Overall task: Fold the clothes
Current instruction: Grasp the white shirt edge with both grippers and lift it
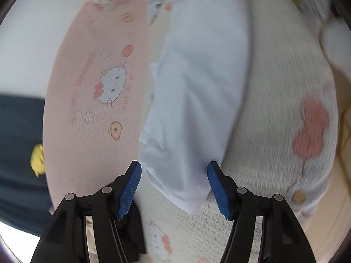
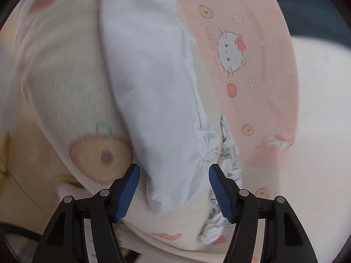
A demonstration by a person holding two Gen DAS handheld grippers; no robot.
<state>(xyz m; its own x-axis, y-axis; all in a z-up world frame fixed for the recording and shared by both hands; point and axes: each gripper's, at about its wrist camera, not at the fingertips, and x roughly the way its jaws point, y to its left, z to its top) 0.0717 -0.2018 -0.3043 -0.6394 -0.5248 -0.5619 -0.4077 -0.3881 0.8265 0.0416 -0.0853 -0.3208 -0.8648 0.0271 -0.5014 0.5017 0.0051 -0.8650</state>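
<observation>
Left wrist view blurs my cream blanket (image 1: 274, 92); its pink panel (image 1: 92, 92) is sharper. On it lies the pale blue garment (image 1: 197, 92), its top cut off. My left gripper (image 1: 174, 188) and right gripper (image 2: 174, 189) both gape, holding nothing.

Setting: domestic interior, probably a bedroom or laundry corner of a home. Evidence: a pink-and-cream cartoon-cat printed blanket (image 1: 92, 92) (image 2: 252, 50) as the work surface, soft and quilted, with fruit and flower motifs. On its middle, a pale blue folded cotton garment (image 1: 197, 87) (image 2: 153, 87). Beyond its pink edge, a dark navy fabric with a yellow motif (image 1: 19, 142).
</observation>
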